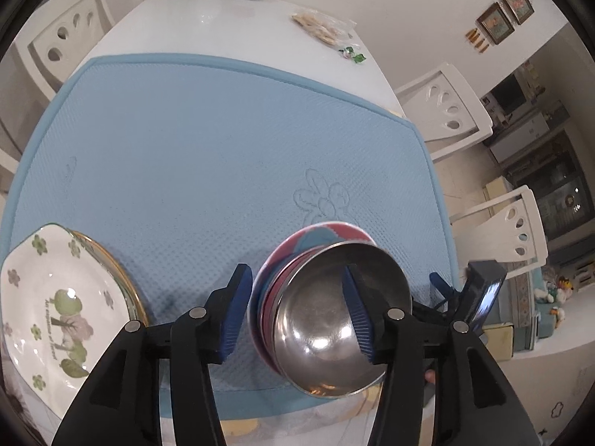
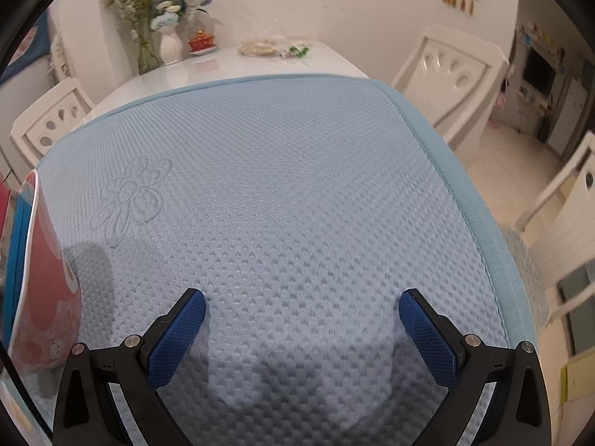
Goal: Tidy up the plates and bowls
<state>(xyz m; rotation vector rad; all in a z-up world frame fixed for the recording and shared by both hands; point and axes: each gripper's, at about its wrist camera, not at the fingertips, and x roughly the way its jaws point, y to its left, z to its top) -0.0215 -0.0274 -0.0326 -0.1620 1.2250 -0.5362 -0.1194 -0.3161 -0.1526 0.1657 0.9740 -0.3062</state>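
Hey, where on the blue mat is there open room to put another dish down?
The blue mat is bare across its middle and far half, from the embossed flower to the far hem. Crowded along the near edge: floral plates at one corner, stacked bowls at the other.

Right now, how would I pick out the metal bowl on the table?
Find the blue mat covering the near end of the white table. At its near right edge sits a stack of bowls; the steel bowl is the top one, shiny and unpainted, nested in red and blue patterned bowls.
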